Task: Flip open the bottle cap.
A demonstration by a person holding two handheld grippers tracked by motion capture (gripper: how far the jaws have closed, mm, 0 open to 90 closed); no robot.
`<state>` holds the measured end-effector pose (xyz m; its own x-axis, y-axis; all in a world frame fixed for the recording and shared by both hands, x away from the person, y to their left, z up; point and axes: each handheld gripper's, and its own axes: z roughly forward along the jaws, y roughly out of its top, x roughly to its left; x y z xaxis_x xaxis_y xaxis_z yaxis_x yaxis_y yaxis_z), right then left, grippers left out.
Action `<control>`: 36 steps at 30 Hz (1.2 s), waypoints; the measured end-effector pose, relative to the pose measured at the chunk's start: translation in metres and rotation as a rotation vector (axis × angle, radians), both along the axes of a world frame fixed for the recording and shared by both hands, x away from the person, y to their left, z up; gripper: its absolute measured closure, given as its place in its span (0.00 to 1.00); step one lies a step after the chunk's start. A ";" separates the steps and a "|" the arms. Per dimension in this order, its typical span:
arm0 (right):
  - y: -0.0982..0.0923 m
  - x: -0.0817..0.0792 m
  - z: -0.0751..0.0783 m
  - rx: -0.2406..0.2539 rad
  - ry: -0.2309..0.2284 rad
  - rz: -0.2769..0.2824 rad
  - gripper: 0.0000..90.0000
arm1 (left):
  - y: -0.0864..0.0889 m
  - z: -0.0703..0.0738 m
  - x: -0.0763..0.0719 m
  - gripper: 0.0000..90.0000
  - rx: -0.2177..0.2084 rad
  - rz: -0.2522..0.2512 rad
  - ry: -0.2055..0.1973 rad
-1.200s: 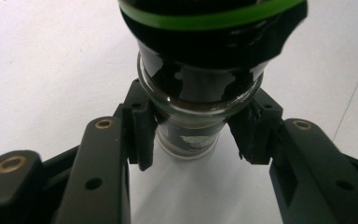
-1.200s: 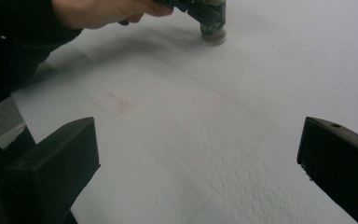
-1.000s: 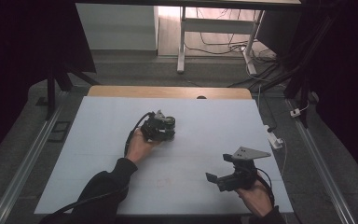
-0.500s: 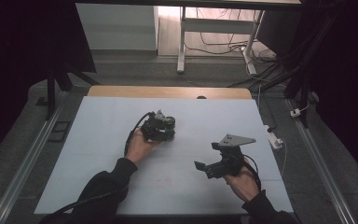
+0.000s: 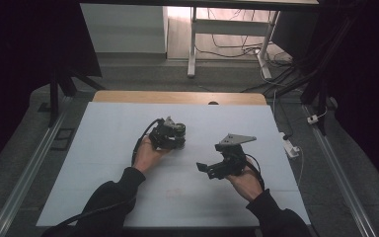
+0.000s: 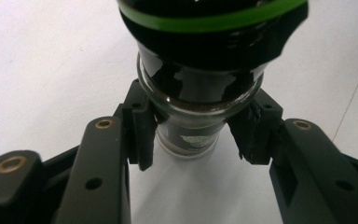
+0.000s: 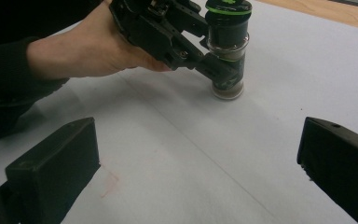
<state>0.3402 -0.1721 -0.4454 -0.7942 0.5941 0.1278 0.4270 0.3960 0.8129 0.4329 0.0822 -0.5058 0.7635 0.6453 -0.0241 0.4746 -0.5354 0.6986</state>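
Two hand-held grippers — left gripper (image 5: pixel 170 136), right gripper (image 5: pixel 216 168) — over white table (image 5: pixel 103 148)

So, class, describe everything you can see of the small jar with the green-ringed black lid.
The jar is clear glass with dark contents and a black lid ringed in bright green. It stands upright on the white table, its base touching the surface. The left claw is shut on its body below the lid, pads pressing from both sides.

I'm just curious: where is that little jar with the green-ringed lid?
The jar stands upright on the white table, clamped by the left gripper, just ahead of the open right gripper.
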 end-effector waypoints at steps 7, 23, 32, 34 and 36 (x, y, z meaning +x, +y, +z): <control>0.011 0.013 -0.002 -0.012 0.000 -0.016 0.00 | 0.000 0.000 0.000 0.60 0.001 0.000 0.001; 0.035 0.047 -0.012 -0.078 0.015 -0.034 0.00 | 0.000 0.000 0.000 0.60 0.001 -0.001 0.002; 0.045 0.060 -0.016 -0.122 -0.006 -0.025 0.04 | 0.000 0.000 0.000 0.60 0.000 0.000 0.002; 0.047 0.062 -0.017 -0.122 -0.012 -0.023 0.11 | 0.000 0.000 0.000 0.60 0.000 0.000 0.002; 0.047 0.064 -0.017 -0.124 -0.011 -0.009 0.21 | 0.000 0.000 0.000 0.60 0.000 0.000 0.003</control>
<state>0.4047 -0.1246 -0.4625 -0.7897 0.6119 0.0442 0.4223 0.4898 0.7627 0.4330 0.0823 -0.5057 0.7637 0.6450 -0.0260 0.4763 -0.5360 0.6970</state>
